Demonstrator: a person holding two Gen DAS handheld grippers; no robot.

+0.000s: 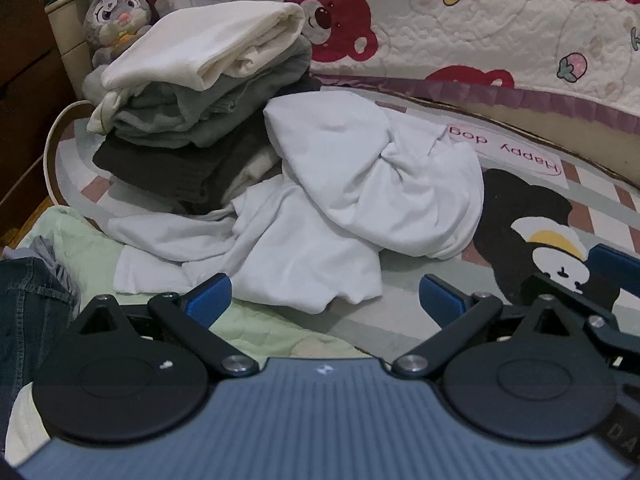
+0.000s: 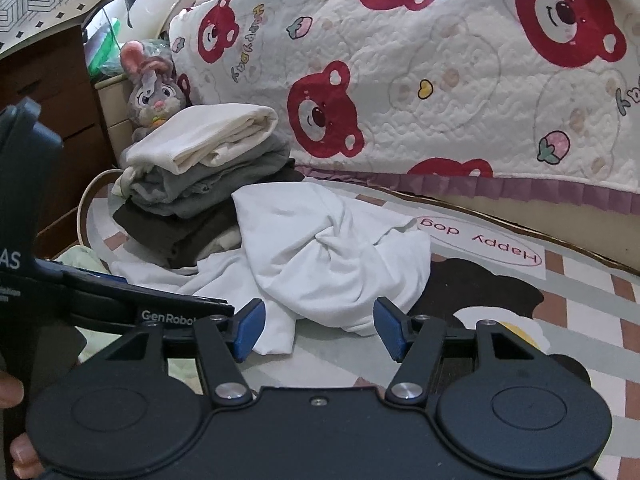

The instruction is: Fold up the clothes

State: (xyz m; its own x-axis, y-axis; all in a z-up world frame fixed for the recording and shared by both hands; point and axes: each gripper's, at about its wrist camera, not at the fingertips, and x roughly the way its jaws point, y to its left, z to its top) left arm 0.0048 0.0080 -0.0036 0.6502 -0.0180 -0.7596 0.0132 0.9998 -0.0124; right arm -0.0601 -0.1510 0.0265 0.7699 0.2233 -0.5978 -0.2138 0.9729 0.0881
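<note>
Left wrist view: left gripper (image 1: 325, 294) spread wide, blue pads (image 1: 210, 293) apart with nothing between them, hanging just short of the near hem of the crumpled white garment (image 1: 340, 200). Jaws released, no cloth touched. Right gripper (image 2: 319, 328) likewise released, its blue pads clear of any fabric; the white garment's lower edge lies just ahead of and between its fingertips (left pad overlaps the hem in the picture, contact not certain).

Ahead of both grippers the white garment sits heaped and twisted on a printed mat (image 1: 532, 184) with pink-and-grey checks, a black-and-white cartoon figure and the words "Happy dog". Part of the garment trails toward the left gripper's left side, over a pale green cloth (image 1: 80, 248). Further left of that, at the frame edge, blue denim (image 1: 32, 300).

Beyond the garment, ahead-left: a stack of folded clothes (image 1: 192, 92), cream piece on top, grey in the middle, dark brown at the bottom, with the white garment bunched against its base. Behind the stack a grey plush rabbit (image 1: 114, 8) with pink ears.

Far side, ahead and to the right: a quilted cover with red bear faces (image 1: 460, 32), purple frill along its lower edge.

Right wrist view, left margin: body of the left gripper and fingertips of a hand (image 2: 10, 392) on it
</note>
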